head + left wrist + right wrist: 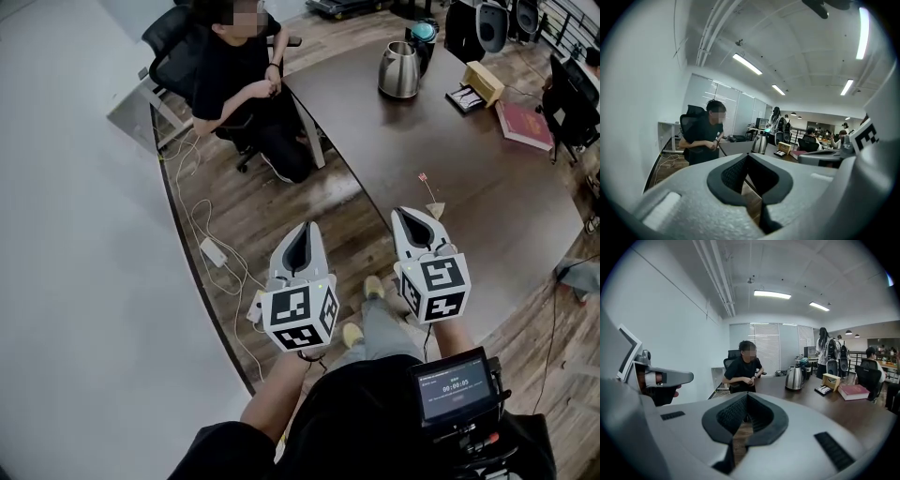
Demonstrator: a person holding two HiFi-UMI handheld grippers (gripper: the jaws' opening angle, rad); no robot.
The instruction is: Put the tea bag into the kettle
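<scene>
Both grippers were closed with nothing in them. In the right gripper view, the right gripper [747, 394] had its dark pads meeting at the tip, with only the hollow behind them open. The left gripper [748, 154] looked the same in its own view, tips together and nothing pinched.

From the head view they sat side by side, pointing away from the holder. The left gripper [307, 225] was over the wood floor [272, 202], just off the curved edge of the dark table [487, 197]. The right gripper [405, 212] was over the table's near part.

The tea bag [437, 210] lay flat on the table just beside the right gripper's tip, on its right side. I couldn't tell if they actually touched. Its string [429, 192] ran away from the holder to a small red tag [423, 176].

The kettle [398, 70], a shiny steel one, stood upright at the far end of the table, well apart from the tea bag. It showed up in both gripper views too [760, 144] [793, 378].

Near the kettle on the right were a wooden box [485, 82] and a red book [523, 124]. A person [234, 80] in black sat in an office chair [169, 42] at the far left corner of the table. A white power adapter [214, 251] with cables lay on the floor.
</scene>
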